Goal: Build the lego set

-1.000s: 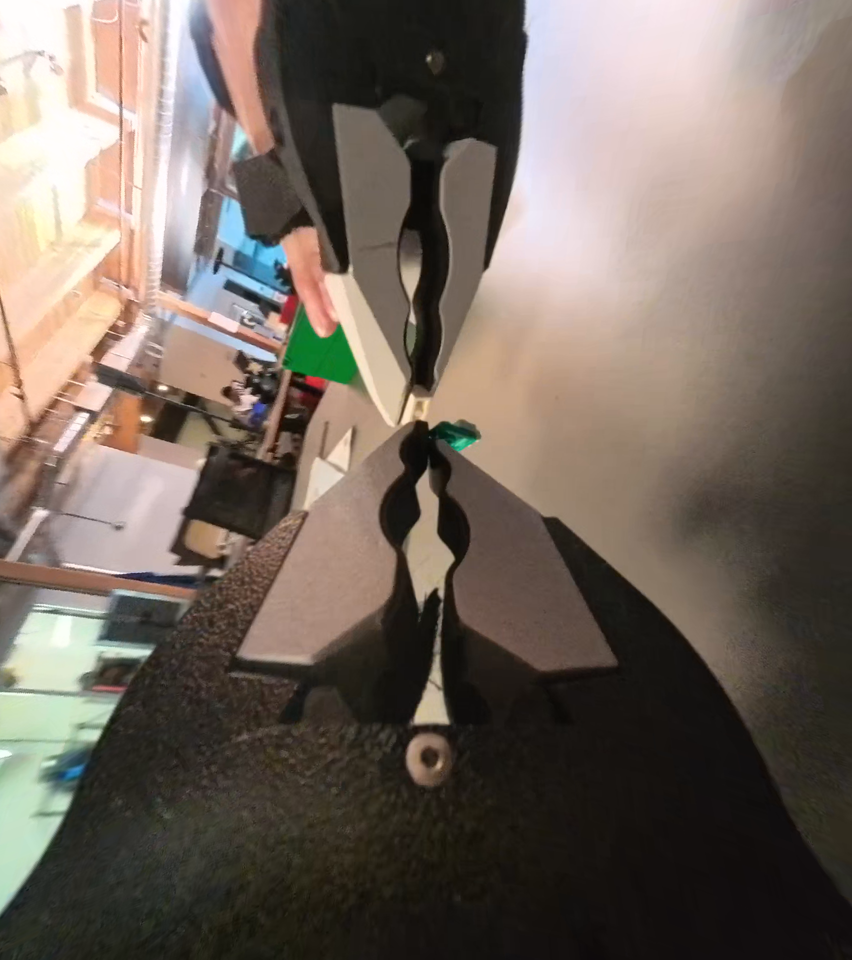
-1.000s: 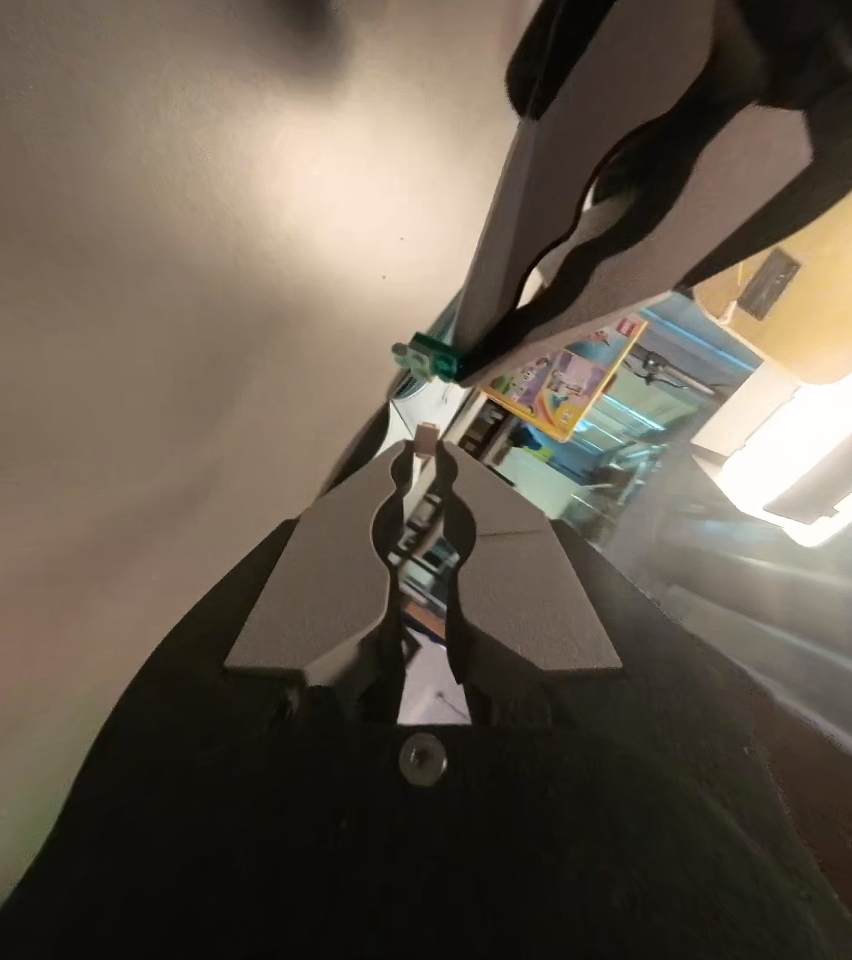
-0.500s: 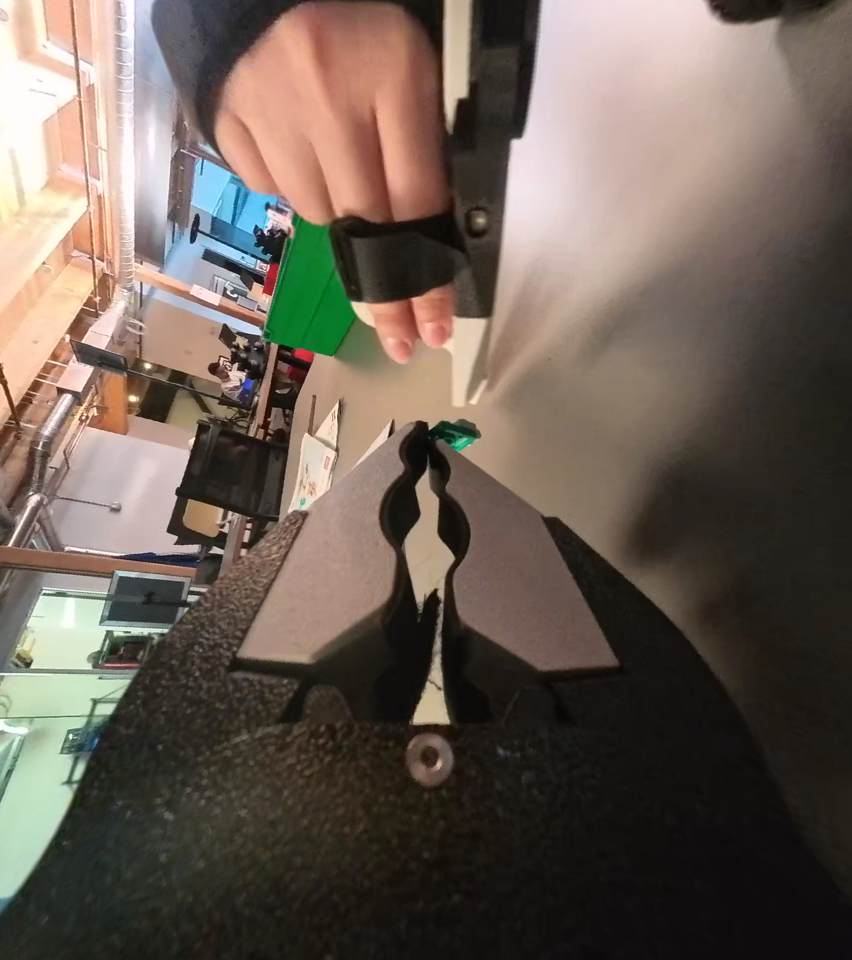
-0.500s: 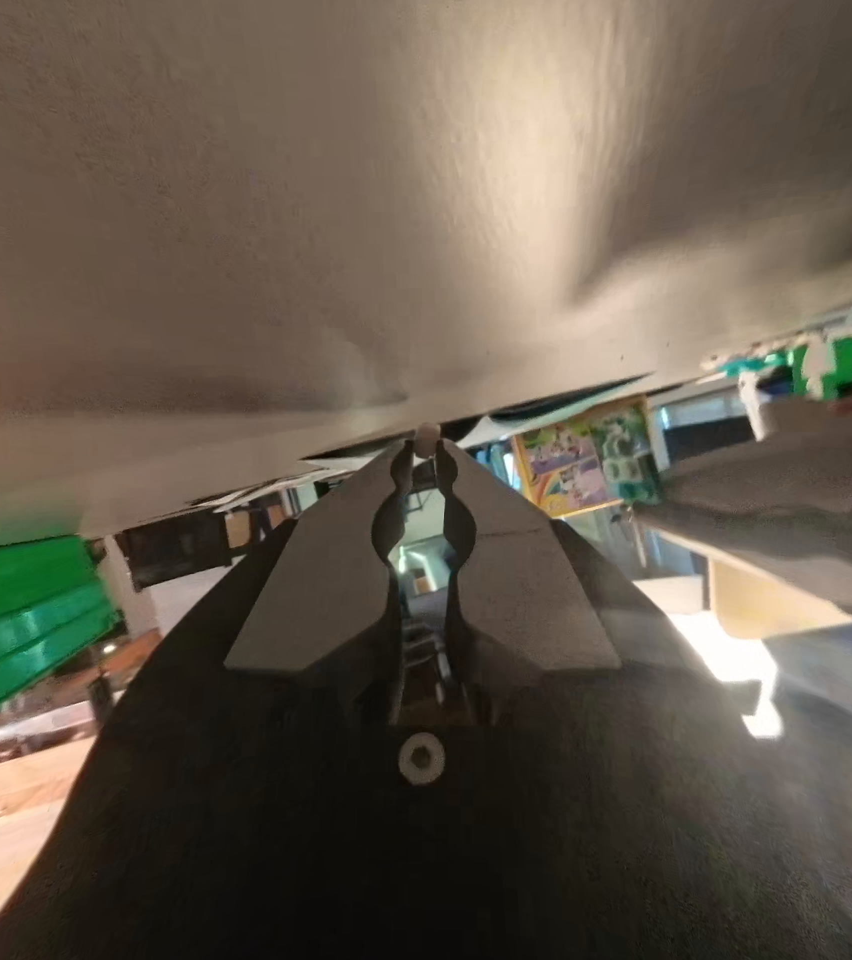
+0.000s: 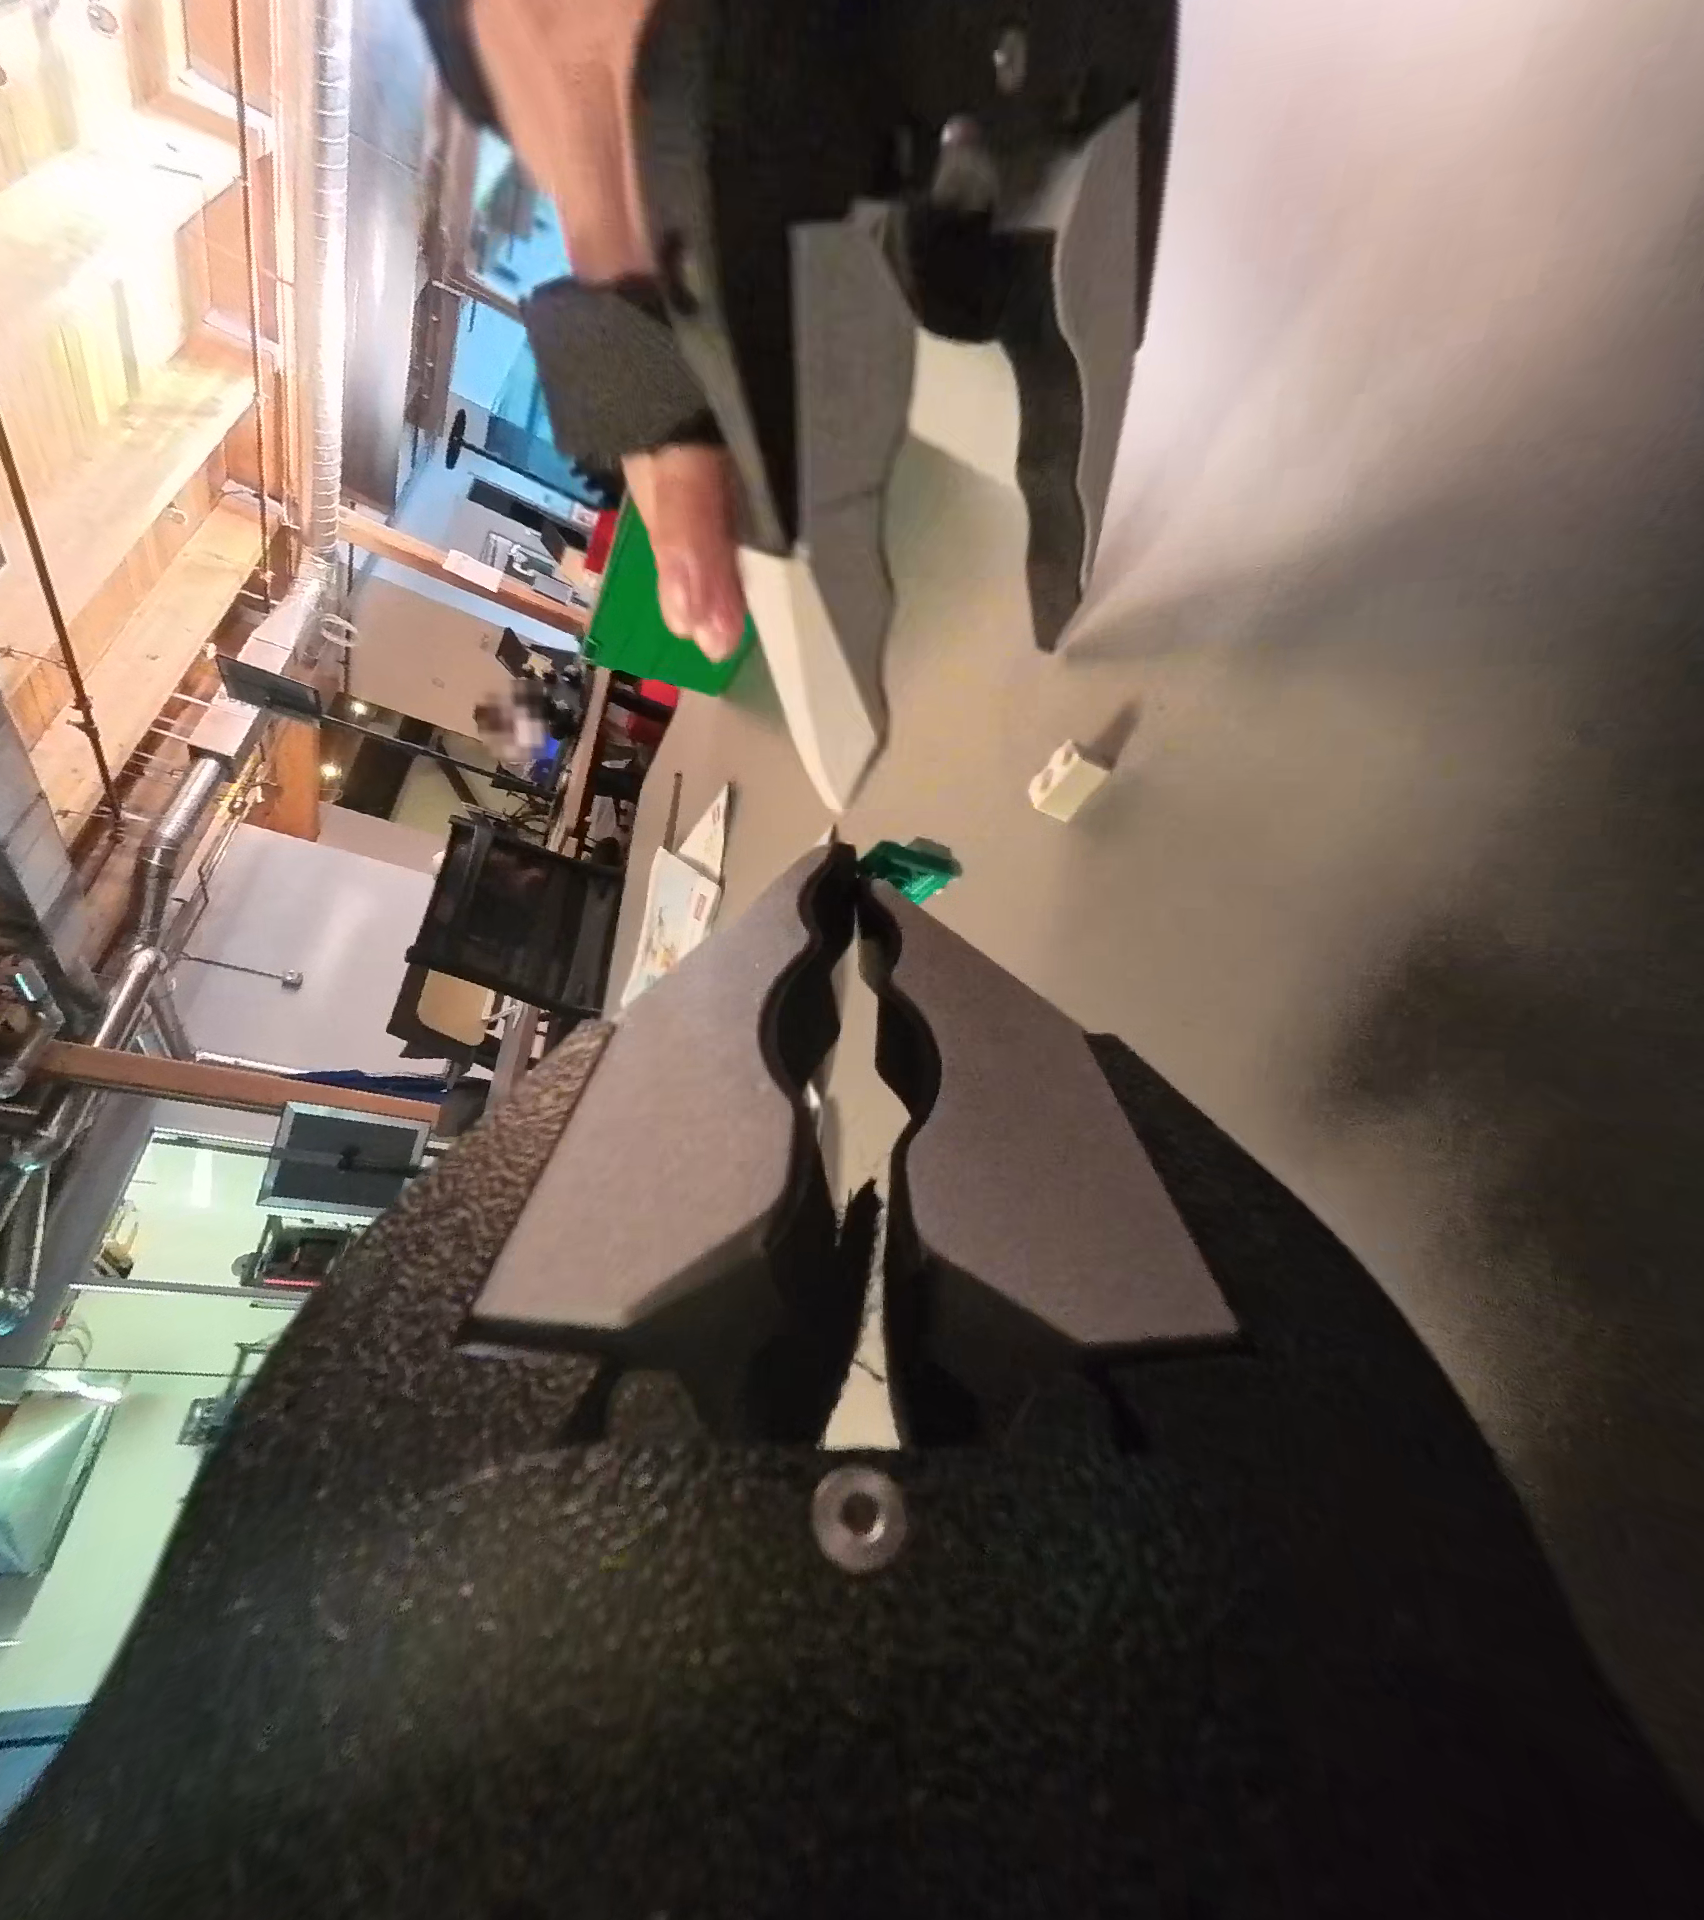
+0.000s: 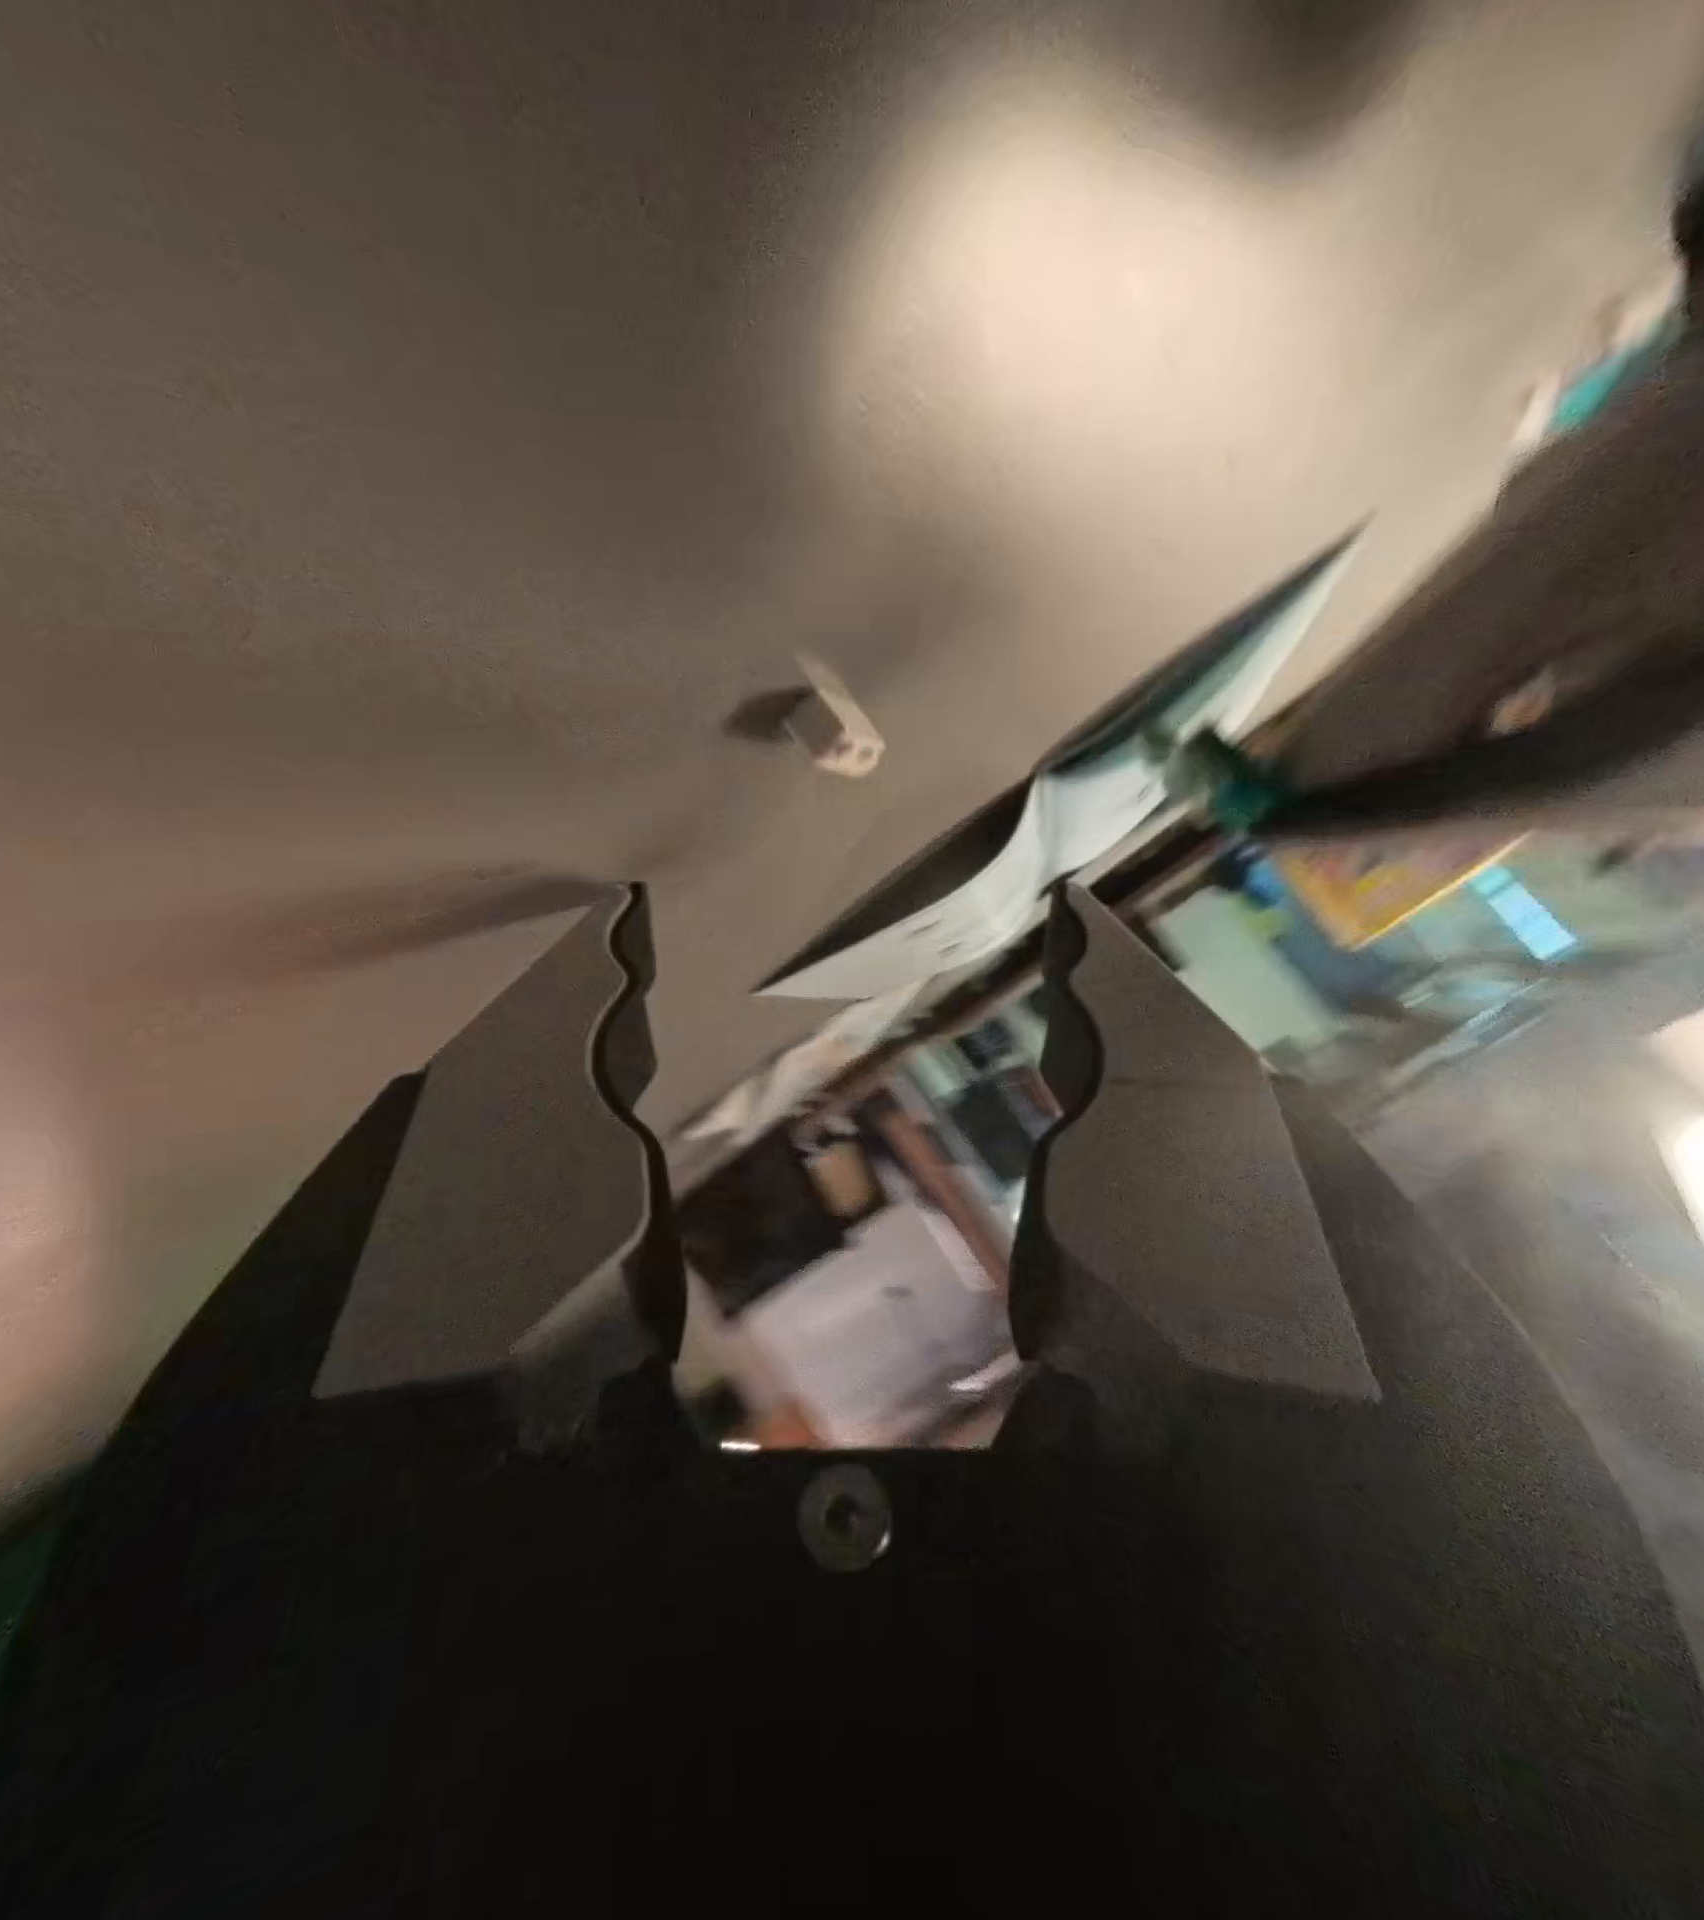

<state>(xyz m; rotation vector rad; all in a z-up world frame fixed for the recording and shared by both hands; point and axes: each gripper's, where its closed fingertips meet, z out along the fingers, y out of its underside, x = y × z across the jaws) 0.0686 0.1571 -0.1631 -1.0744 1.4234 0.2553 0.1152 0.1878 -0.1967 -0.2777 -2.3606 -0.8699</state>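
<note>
In the left wrist view my left gripper (image 5: 848,862) is shut on a small green lego piece (image 5: 908,869), held just above the grey table (image 5: 1450,520). My right gripper (image 5: 952,717) hangs above it, open and empty. A small white brick (image 5: 1071,787) lies on the table close to the right gripper's fingertips, touching neither. In the blurred right wrist view my right gripper (image 6: 850,904) is open, with the white brick (image 6: 840,729) on the table just beyond it. The green piece (image 6: 1243,798) shows to the right in the left gripper's tips.
A green box (image 5: 645,623) stands on the table behind the right gripper, partly hidden by a hand (image 5: 682,520). An open instruction booklet (image 5: 687,904) lies at the table's far edge; it also shows in the right wrist view (image 6: 1087,831). A colourful box (image 6: 1388,883) stands beyond.
My right gripper was shut on the small white brick; it swung away and back, opened, and the brick now lies on the table. My left gripper has kept hold of the green piece.
</note>
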